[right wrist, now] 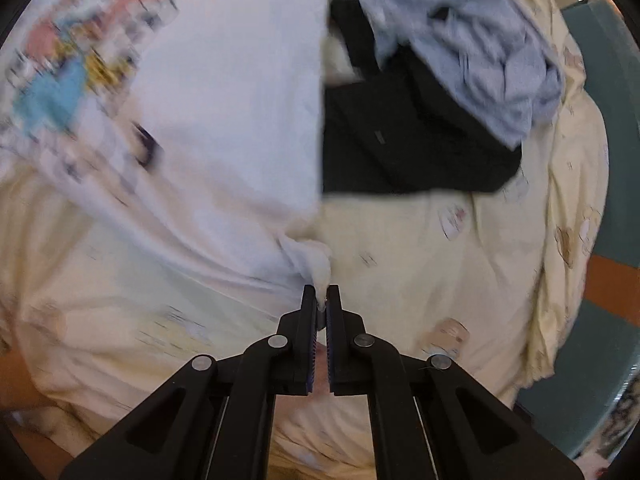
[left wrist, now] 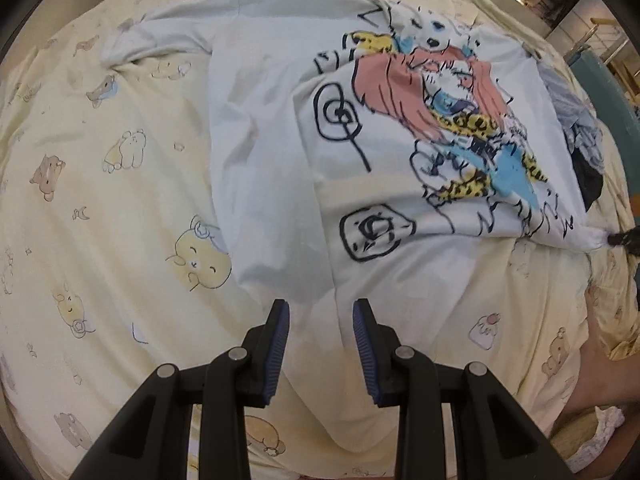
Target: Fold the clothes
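A white T-shirt point(left wrist: 272, 152) with a colourful cartoon print lies partly folded on the bed, printed side up. My left gripper point(left wrist: 321, 307) hovers over the shirt's near edge, open, with nothing pinched between its blue pads. My right gripper point(right wrist: 321, 294) is shut on a bunched corner of the T-shirt point(right wrist: 224, 132) and holds it lifted off the sheet. In the left wrist view that corner is drawn to a point at the far right, where the right gripper's tips point(left wrist: 622, 238) show.
The bed has a pale yellow sheet point(left wrist: 100, 200) printed with bears. A heap of black and light blue clothes point(right wrist: 440, 92) lies to the right of the shirt. A teal bed frame point(right wrist: 608, 160) runs along the right side.
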`<state>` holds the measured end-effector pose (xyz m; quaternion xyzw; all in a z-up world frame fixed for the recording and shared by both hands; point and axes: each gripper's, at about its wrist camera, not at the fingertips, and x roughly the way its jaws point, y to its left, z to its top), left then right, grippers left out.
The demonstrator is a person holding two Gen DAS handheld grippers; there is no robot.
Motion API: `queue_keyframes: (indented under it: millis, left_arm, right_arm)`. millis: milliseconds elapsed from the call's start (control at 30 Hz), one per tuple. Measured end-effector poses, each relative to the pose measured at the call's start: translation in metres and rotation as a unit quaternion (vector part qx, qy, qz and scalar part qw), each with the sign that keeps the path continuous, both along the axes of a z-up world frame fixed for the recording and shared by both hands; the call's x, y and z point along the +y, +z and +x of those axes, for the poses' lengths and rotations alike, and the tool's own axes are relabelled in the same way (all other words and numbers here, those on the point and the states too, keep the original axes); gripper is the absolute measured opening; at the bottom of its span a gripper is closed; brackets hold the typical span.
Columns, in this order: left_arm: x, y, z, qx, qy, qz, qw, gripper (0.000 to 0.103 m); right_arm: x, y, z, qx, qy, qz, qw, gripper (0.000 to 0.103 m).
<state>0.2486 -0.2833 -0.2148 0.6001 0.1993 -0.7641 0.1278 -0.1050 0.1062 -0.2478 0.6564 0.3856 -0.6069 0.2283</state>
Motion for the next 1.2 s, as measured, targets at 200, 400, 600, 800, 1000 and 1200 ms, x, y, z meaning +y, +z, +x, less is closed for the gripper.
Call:
queue_keyframes:
  millis: [200,400,600,800,1000,1200]
  left_arm:
    - [-0.003,-0.006,-0.006,0.005,-0.006,-0.001,1.0,0.034]
    - [-0.006,-0.012,-0.027,0.003,-0.025,-0.013,0.9996,0.034]
    - [-0.002,-0.004,-0.051,0.031,-0.037,-0.016,0.9987,0.034]
    - [0.005,-0.001,-0.074,0.055,-0.06,-0.036,0.996,0.034]
    - [0.019,-0.009,-0.095,0.074,-0.084,-0.047,0.9926,0.034]
    - [0.026,-0.04,-0.099,0.067,-0.069,-0.042,0.9945,0.041]
  right_arm:
    - [0.015,-0.02,-0.003,-0.026,-0.009,0.033,0.999,0.004]
    - [0.036,-0.036,-0.014,-0.031,-0.001,0.129,0.991,0.013]
    - [0.015,0.004,-0.049,0.047,-0.041,0.039,0.997,0.013]
    - [-0.061,0.03,-0.037,0.09,0.02,-0.086,0.992,0.013]
    - [-0.112,-0.002,0.014,0.113,0.028,-0.177,0.977,0.013]
    - [-0.127,-0.064,0.072,0.104,-0.024,-0.215,0.971,0.021]
